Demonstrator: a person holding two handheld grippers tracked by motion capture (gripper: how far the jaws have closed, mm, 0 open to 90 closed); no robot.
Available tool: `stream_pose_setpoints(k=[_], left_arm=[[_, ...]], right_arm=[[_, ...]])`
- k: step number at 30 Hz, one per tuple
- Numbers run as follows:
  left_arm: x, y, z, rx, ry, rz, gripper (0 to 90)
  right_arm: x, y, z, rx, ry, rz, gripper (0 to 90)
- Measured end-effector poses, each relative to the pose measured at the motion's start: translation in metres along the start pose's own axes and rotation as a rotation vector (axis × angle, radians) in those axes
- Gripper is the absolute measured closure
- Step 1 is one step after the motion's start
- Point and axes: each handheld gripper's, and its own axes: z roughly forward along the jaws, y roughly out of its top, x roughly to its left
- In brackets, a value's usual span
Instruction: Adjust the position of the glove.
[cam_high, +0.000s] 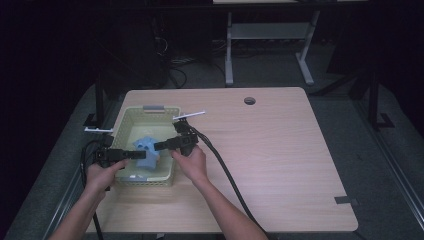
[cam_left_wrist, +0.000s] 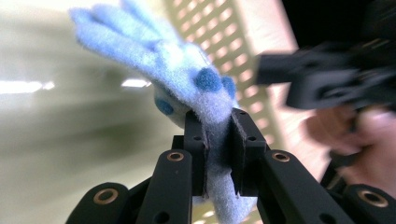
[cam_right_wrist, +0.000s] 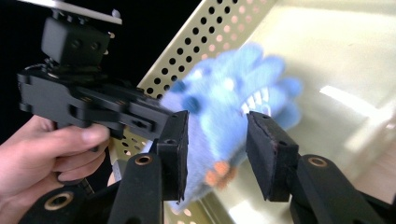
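A blue plush toy with darker spots hangs just above the floor of a pale perforated basket at the table's left. My left gripper comes in from the left and is shut on a flap of the toy, the felt pinched between its pads. From the right, my right gripper has its jaws apart on either side of the toy. Its right pad stands clear of the plush. The left gripper and the hand holding it are seen at the left of the right gripper view.
The basket's perforated wall rises close behind both grippers. A black cable trails from the right gripper across the wooden table. A round hole is near the far edge, and a desk frame stands beyond.
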Motion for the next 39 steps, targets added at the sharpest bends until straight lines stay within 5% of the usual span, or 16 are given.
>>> stream_pose_setpoints(k=[2, 10, 15, 20, 32, 39], left_arm=[[-0.001, 0.002, 0.006, 0.050, 0.070, 0.031, 78.0], [-0.006, 0.009, 0.018, 0.172, 0.196, 0.043, 74.4], [-0.004, 0.013, 0.022, 0.220, 0.229, 0.008, 62.6], [-0.005, 0.017, 0.016, 0.166, 0.249, 0.002, 54.2], [-0.013, 0.023, -0.005, 0.037, 0.233, 0.005, 54.7], [-0.022, 0.023, -0.002, 0.025, 0.203, 0.037, 54.8]], right_arm=[[0.000, 0.000, -0.007, -0.010, -0.002, -0.008, 58.5], [-0.001, -0.003, -0.024, -0.026, 0.007, -0.029, 58.5], [-0.002, -0.006, -0.037, -0.050, 0.016, -0.037, 58.4], [-0.005, -0.010, -0.050, -0.066, 0.019, -0.035, 58.2], [-0.017, -0.017, -0.072, -0.090, 0.005, -0.020, 57.3], [-0.025, -0.022, -0.084, -0.103, -0.009, -0.002, 56.0]])
